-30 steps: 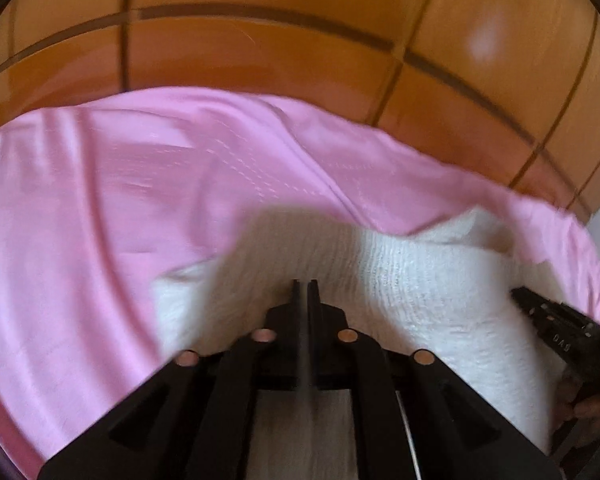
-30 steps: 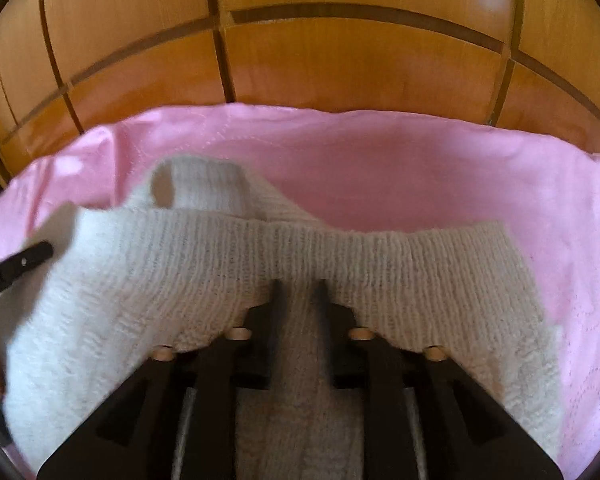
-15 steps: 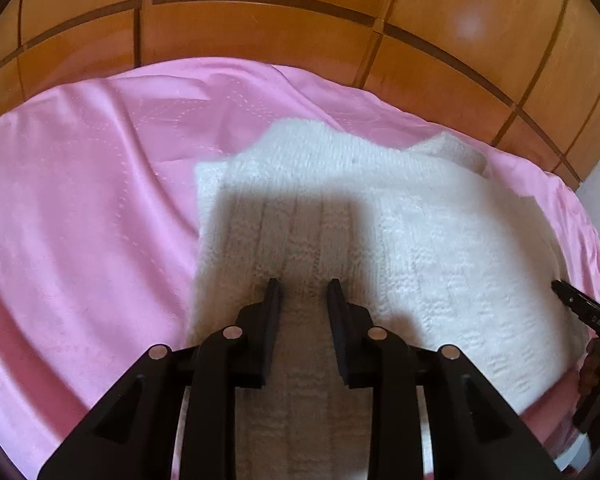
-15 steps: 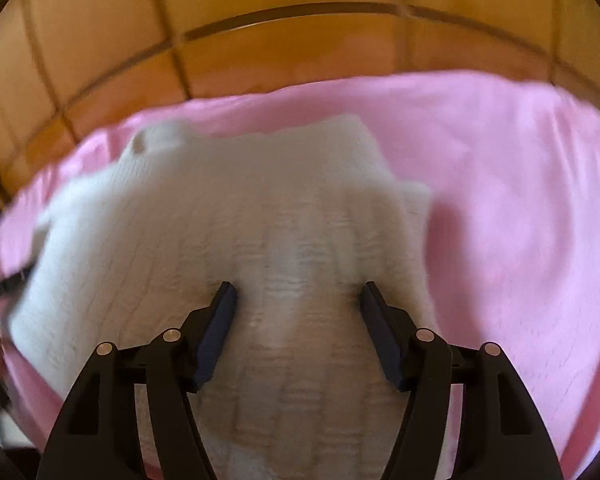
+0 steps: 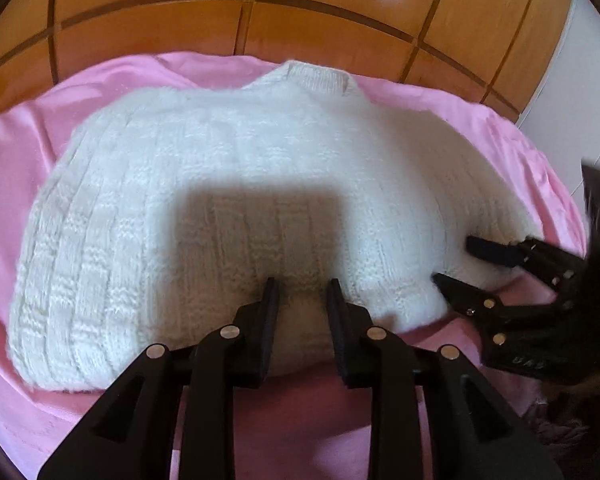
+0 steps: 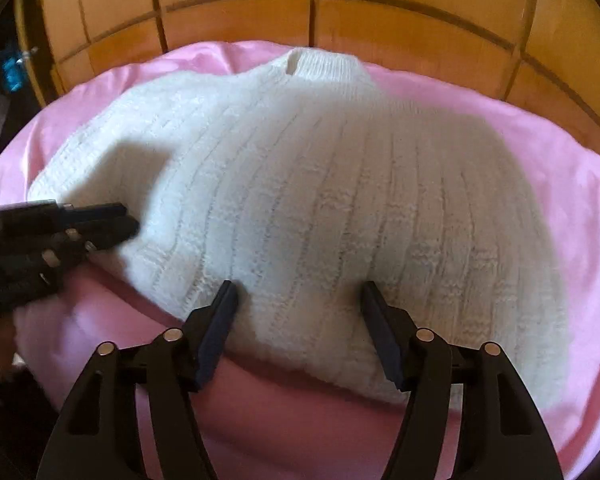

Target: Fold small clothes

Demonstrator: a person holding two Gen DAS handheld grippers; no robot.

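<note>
A small white knitted sweater [image 5: 236, 184] lies flat on a pink cloth [image 5: 16, 152], collar at the far side; it also shows in the right wrist view [image 6: 320, 184]. My left gripper [image 5: 303, 285] is open and empty, its fingers just above the sweater's near hem. My right gripper [image 6: 299, 285] is open wide and empty, over the near hem further right. The right gripper also shows at the right of the left wrist view [image 5: 456, 262], open at the hem's right end. The left gripper shows at the left of the right wrist view [image 6: 120, 220].
The pink cloth [image 6: 572, 184] covers a rounded surface under the sweater. An orange-brown tiled floor [image 5: 340, 28] with dark grout lines lies beyond it. A white panel [image 5: 572, 72] stands at the far right. A blue object [image 6: 10, 66] sits at the far left.
Both grippers let go of the sweater and pulled back toward its near hem. The left jaws went from shut to open; the right jaws opened wider. The sweater now lies spread flat.
</note>
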